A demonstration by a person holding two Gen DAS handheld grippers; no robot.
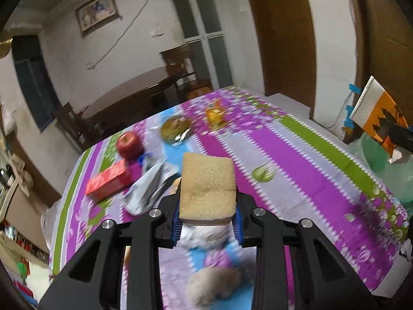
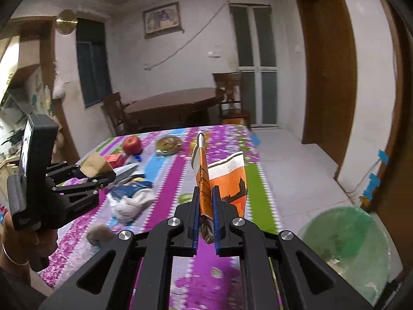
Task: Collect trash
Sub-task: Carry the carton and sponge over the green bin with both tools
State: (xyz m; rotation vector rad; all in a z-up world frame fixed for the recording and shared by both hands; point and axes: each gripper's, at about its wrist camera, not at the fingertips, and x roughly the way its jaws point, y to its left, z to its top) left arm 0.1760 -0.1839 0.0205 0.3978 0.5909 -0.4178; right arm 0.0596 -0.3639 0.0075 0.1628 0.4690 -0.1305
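Note:
My left gripper (image 1: 207, 226) is shut on a tan sponge (image 1: 208, 184) and holds it above the table; it also shows in the right wrist view (image 2: 103, 171) at the left. My right gripper (image 2: 206, 222) is shut on an orange and white wrapper (image 2: 224, 180), held up over the table's right side. A green-lined trash bin (image 2: 346, 248) stands on the floor at the lower right. Crumpled tissue (image 2: 131, 205), a silver wrapper (image 1: 148, 188) and a blue packet (image 2: 133, 187) lie on the striped tablecloth (image 1: 296, 160).
A red apple (image 1: 129, 143), a red box (image 1: 109, 182), a round yellow packet (image 1: 175, 128) and a small orange packet (image 1: 214, 115) lie toward the table's far end. A green sticker-like scrap (image 1: 262, 173) lies mid-table. A dark wooden table and chairs (image 2: 175, 106) stand behind.

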